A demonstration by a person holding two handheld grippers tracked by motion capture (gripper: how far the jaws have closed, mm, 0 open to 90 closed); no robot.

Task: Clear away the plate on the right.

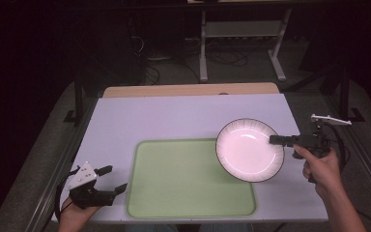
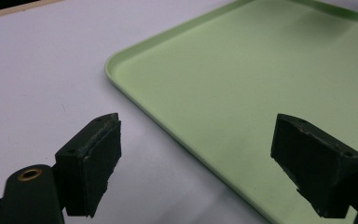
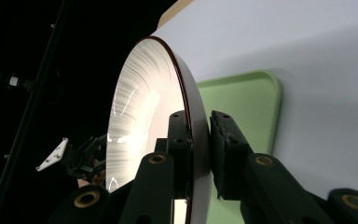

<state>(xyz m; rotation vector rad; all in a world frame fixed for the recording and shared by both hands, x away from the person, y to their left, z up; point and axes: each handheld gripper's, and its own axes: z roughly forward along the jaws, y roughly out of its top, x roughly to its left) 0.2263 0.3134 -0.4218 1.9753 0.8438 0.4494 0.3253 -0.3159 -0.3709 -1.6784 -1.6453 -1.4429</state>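
One white plate (image 1: 249,150), dark-rimmed, is hanging clamped at its rim in the right tool (image 1: 276,139) above one green tray (image 1: 174,203) on the tabletop (image 1: 174,116); the left tool (image 1: 112,180) is gaping wide, holding nothing.

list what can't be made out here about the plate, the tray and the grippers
- Plate underside: high view, faces away from the camera, so whether it clears the table is unclear.
- Plate's lower rim: right gripper view, cut off by the bottom edge behind the right gripper.
- Tray far side: left gripper view, cut off by the frame edges.
- Left gripper body: high view, partly covered by its grey plate and the hand.
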